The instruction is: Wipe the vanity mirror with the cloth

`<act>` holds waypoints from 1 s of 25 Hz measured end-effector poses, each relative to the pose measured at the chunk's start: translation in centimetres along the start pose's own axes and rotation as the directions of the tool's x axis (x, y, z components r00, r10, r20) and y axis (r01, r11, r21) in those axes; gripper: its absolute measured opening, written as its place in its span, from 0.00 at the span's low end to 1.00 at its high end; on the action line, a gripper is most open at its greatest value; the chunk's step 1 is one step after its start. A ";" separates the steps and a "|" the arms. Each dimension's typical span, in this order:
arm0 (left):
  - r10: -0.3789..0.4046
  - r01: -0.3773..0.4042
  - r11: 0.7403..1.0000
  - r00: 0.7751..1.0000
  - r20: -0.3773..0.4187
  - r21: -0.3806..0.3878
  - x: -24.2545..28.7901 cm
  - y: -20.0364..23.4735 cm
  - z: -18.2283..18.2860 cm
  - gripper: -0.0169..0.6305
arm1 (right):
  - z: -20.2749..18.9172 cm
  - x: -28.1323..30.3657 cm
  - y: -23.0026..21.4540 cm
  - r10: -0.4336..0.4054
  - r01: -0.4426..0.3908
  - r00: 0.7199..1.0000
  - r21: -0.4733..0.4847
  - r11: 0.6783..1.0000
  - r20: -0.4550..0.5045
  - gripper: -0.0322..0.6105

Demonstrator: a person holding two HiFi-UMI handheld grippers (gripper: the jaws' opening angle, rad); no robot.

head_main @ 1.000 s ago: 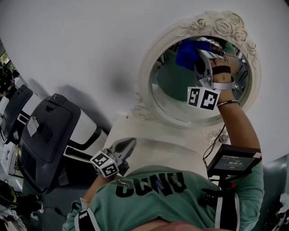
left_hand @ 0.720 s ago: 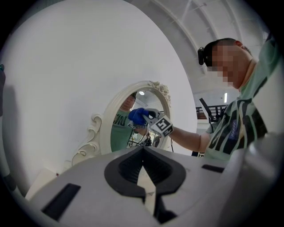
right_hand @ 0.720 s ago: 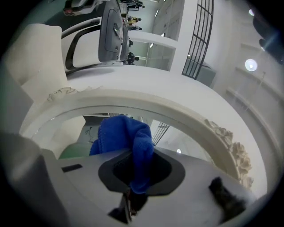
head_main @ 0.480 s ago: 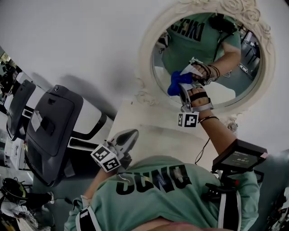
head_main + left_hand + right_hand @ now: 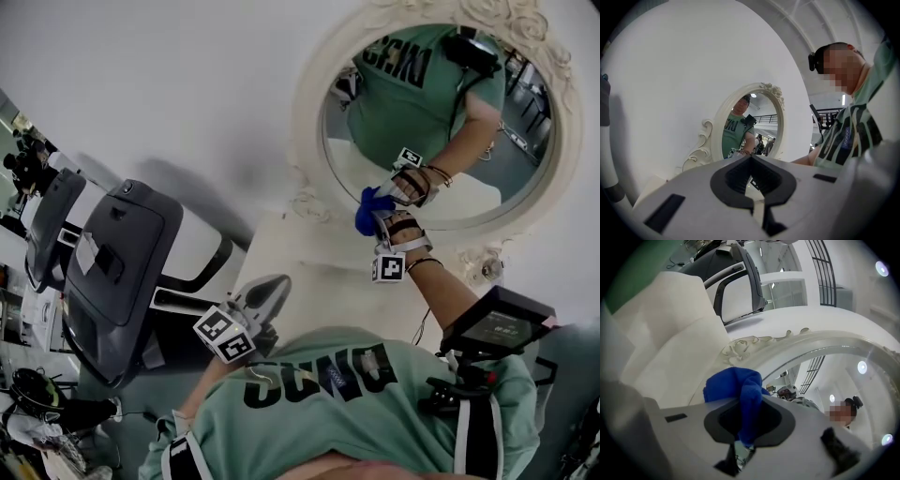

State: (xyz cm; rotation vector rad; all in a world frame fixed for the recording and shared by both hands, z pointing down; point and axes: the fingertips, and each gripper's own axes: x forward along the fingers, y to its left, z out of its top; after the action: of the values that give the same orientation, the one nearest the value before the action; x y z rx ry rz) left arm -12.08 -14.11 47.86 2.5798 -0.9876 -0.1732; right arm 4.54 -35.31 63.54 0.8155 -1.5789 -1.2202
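The oval vanity mirror (image 5: 441, 112) in its ornate white frame (image 5: 314, 103) hangs on the wall above a white vanity top. My right gripper (image 5: 382, 217) is shut on a blue cloth (image 5: 366, 217) and presses it against the glass at the mirror's lower left edge. In the right gripper view the cloth (image 5: 733, 383) bunches out of the shut jaws, right beside the carved frame (image 5: 754, 343). My left gripper (image 5: 277, 284) is held low near my chest, away from the mirror. Its jaws (image 5: 751, 158) are shut with nothing in them and point toward the mirror (image 5: 752, 124).
A black and white chair-like machine (image 5: 122, 272) stands at the left, below the mirror's level. The white vanity top (image 5: 281, 248) lies between it and the mirror. A small screen device (image 5: 492, 328) sits by my right arm. Clutter lies on the floor at lower left (image 5: 37, 403).
My right gripper has carried the blue cloth from the top of the glass down to its lower left edge. The left gripper has hardly moved.
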 end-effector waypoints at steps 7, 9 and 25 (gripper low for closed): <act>-0.031 0.031 0.999 0.999 0.013 0.017 1.0 -0.8 0.4 0.04 | 0.1 -0.3 0.5 0.150 -0.149 0.988 0.022 0.989 -0.030 0.13; -0.032 0.032 0.999 0.999 0.021 0.015 0.8 -0.8 0.5 0.04 | 0.7 -1.5 -0.2 0.191 -0.192 0.981 0.022 0.981 0.015 0.13; -0.077 0.075 0.997 0.996 0.055 0.032 1.6 -1.6 1.5 0.04 | -0.7 -18.7 -46.0 -0.580 0.580 0.814 0.018 0.815 0.029 0.13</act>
State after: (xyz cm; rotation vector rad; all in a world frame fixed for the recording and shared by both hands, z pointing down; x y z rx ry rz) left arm -10.21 -14.51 45.86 2.6548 -0.9185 -0.2542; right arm 9.40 -31.54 14.24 1.3558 -1.3974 -1.6616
